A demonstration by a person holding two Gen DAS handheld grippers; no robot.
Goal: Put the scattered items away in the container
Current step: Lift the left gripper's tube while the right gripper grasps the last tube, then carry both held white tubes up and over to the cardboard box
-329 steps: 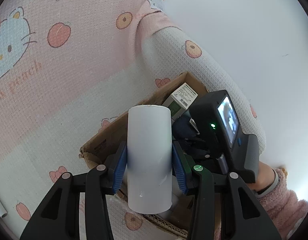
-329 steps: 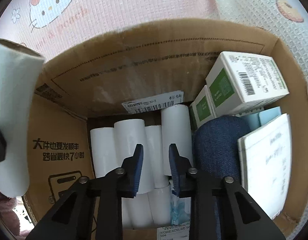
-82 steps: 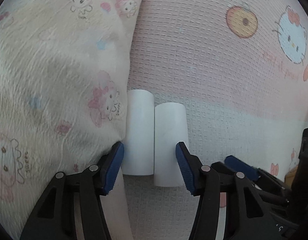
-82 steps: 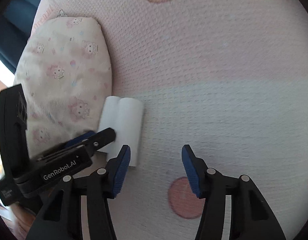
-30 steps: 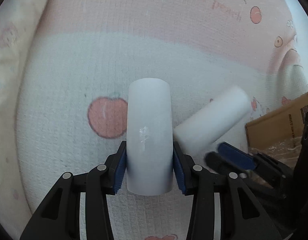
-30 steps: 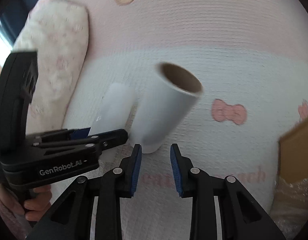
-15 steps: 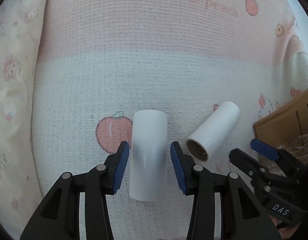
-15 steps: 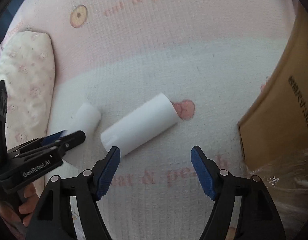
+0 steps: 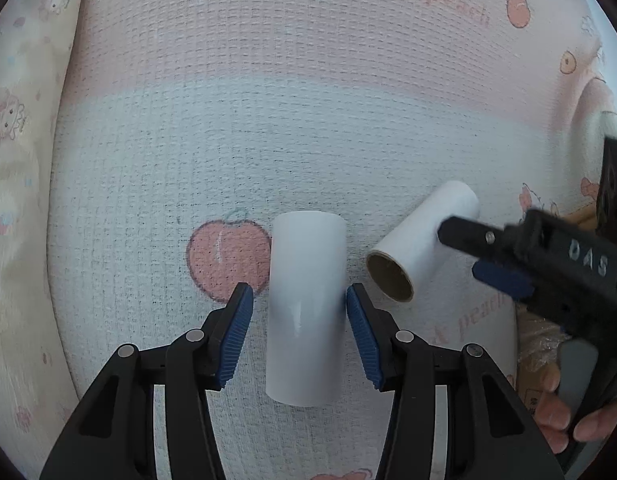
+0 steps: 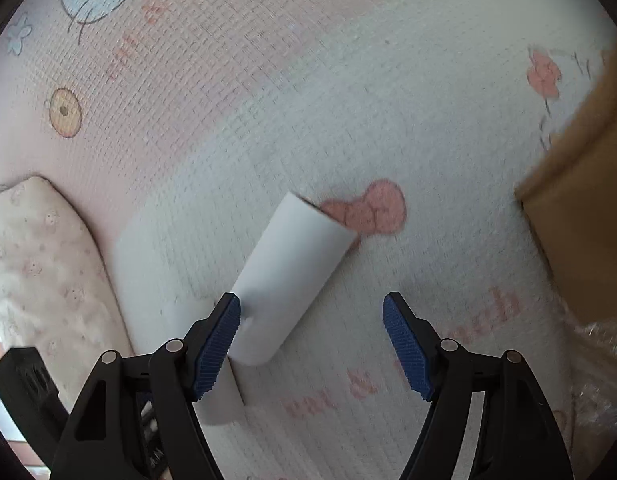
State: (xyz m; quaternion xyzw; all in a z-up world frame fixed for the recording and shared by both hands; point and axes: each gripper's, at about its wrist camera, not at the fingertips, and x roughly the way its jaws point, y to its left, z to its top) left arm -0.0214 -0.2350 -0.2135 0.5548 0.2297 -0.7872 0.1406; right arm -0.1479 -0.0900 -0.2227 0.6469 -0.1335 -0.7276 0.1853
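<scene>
Two white rolls lie on a bed covered by a pink-and-white waffle blanket [image 9: 308,120] printed with cartoon cats and peaches. The landmark is the red apple print [image 9: 226,258] on the blanket.

The first roll [image 9: 306,308] lies just right of the apple print, lengthwise toward the camera. The left hand-held gripper [image 9: 298,338] straddles its near half, blue pads clear of its sides; the jaws are opening, with the roll between them but not pinched.

The second roll [image 9: 422,246] lies further right of the apple print, apart from the first, tilted, its brown cardboard core end facing the camera. In the right wrist view this roll [image 10: 292,276] runs diagonally, its near end just beside the left pad [image 10: 216,346] of the right hand-held gripper [image 10: 312,340]. That gripper is spread wide and grips nothing. In the left wrist view its black body [image 9: 548,268] reaches in from the right, with fingers [image 9: 556,412] of the person's hand on its handle.

The cardboard box [image 10: 580,200] stands far right of the apple print, beyond both rolls. A patterned pillow [image 9: 16,160] lies left of it.
</scene>
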